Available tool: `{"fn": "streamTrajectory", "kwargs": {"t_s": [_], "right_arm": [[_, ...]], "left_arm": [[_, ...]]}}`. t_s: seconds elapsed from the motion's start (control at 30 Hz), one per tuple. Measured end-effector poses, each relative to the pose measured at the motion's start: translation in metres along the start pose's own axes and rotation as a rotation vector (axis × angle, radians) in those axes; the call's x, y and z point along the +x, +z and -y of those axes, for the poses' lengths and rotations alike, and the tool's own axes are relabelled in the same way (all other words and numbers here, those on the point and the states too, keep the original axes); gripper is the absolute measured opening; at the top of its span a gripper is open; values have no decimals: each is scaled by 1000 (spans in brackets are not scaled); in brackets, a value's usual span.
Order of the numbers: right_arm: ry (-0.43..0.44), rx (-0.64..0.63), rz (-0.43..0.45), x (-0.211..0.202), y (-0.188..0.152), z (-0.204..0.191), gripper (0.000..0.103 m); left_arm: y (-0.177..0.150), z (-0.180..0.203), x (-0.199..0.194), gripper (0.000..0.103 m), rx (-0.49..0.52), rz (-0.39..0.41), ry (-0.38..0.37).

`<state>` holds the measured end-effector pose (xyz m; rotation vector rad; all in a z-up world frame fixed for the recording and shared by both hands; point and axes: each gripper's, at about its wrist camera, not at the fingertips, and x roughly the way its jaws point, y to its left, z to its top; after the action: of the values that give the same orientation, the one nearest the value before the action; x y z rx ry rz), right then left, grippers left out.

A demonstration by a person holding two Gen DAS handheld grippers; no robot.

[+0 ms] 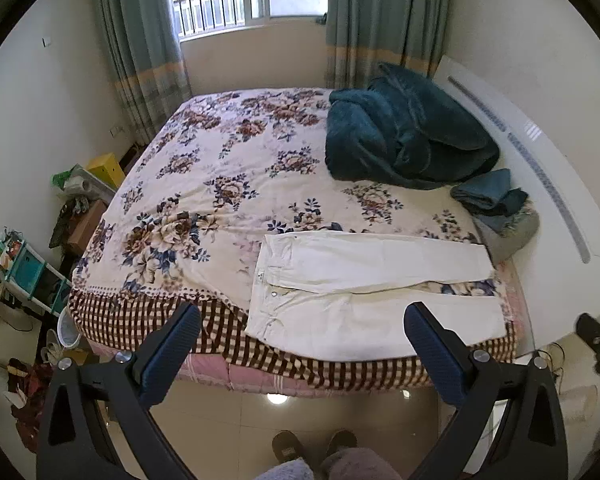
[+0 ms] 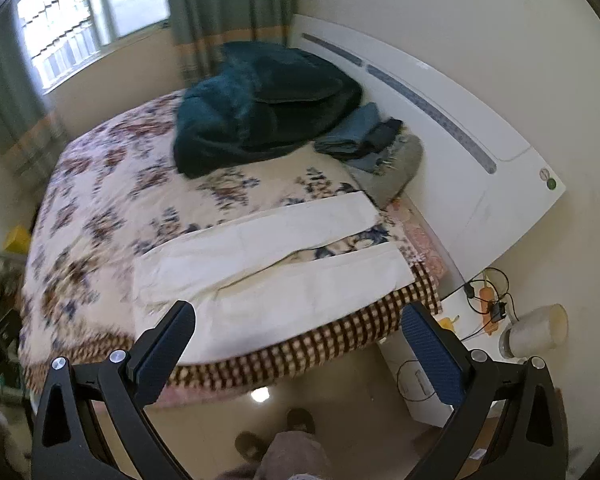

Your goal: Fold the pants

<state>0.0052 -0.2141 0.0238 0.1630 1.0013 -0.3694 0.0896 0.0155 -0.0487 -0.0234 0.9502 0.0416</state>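
Note:
White pants [image 1: 364,292] lie flat on the near edge of the bed [image 1: 204,184], waistband to the left, both legs stretched to the right with a narrow gap between them. They also show in the right wrist view [image 2: 268,268]. My left gripper [image 1: 300,316] is open and empty, held above the floor just short of the bed's edge, in front of the waist and near leg. My right gripper [image 2: 298,316] is open and empty, in front of the near leg. Its tip shows at the right edge of the left wrist view [image 1: 598,344].
A teal blanket [image 1: 404,136] is heaped at the back right of the bed, with folded clothes [image 1: 496,204] beside the white headboard [image 1: 548,184]. A nightstand with cables and a jar [image 2: 532,332] stands at the right. Clutter and shelves [image 1: 24,272] fill the floor at the left.

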Motion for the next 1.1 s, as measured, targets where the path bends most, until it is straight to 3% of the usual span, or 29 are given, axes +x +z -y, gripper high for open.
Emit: {"fn": "streamTrajectory", "kwargs": {"t_s": [0.13, 0.3, 0.5, 0.7, 0.9, 1.1], "right_arm": [[-15, 81, -59, 94, 47, 6, 103], [-13, 144, -171, 255, 111, 18, 103], [-3, 182, -306, 459, 179, 28, 103], [-61, 290, -423, 649, 223, 51, 103], [-132, 382, -526, 768, 232, 68, 103], [-171, 464, -591, 851, 238, 70, 103]], "left_arm": [[26, 13, 72, 103, -18, -75, 66], [57, 27, 170, 103, -86, -204, 133], [89, 45, 331, 103, -261, -389, 232], [87, 60, 491, 103, -399, -588, 259], [91, 59, 620, 103, -541, -724, 294], [99, 50, 702, 103, -618, -789, 340]]}}
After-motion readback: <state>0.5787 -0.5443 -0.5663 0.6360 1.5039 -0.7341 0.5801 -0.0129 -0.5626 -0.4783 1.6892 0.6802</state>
